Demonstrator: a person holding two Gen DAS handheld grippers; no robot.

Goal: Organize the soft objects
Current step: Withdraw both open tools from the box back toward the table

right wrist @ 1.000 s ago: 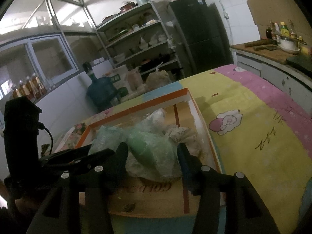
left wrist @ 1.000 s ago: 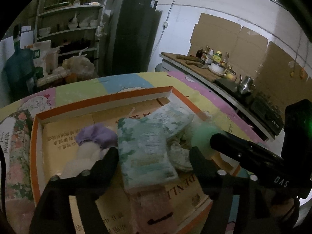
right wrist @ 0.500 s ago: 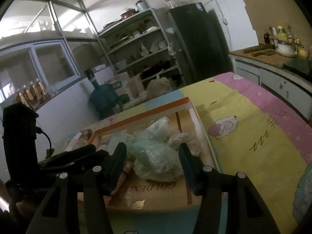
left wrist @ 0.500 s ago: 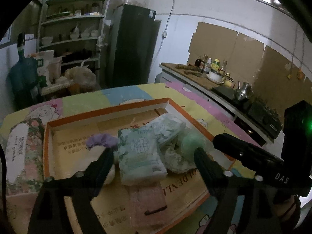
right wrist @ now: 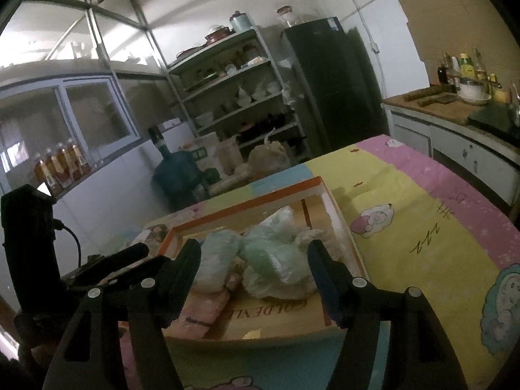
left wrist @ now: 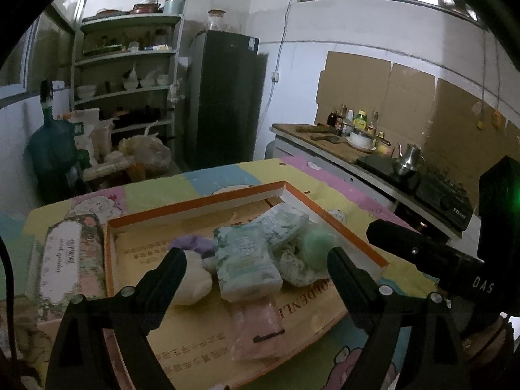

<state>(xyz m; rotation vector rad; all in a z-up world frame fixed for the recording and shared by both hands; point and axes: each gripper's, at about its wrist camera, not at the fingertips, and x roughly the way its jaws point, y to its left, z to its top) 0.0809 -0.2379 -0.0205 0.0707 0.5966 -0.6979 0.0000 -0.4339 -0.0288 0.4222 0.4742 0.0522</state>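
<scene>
Orange-rimmed cardboard is forming a shallow tray (left wrist: 338,224) that is lying on a pastel cartoon-print cloth (right wrist: 422,227), and all the soft things are sitting inside it. The left gripper (left wrist: 256,269) is hovering above the tray with its jaws spread wide and nothing between the pads. Just beyond its left finger a cream plush with a purple top (left wrist: 195,273) is resting on the tray floor; ahead of the gap a pale green tissue pack (left wrist: 243,260) is lying, overlapping a second pack (left wrist: 282,227) farther off. Below the gap a pink packet (left wrist: 256,328) is lying flat. Near the right finger a green ball in a clear bag (left wrist: 317,243) is sitting against the tray's wall. The right gripper (right wrist: 253,269) is hanging over the tray's near edge, its jaws opening, with that crinkled bag (right wrist: 276,266) showing beyond the gap, untouched by either pad
</scene>
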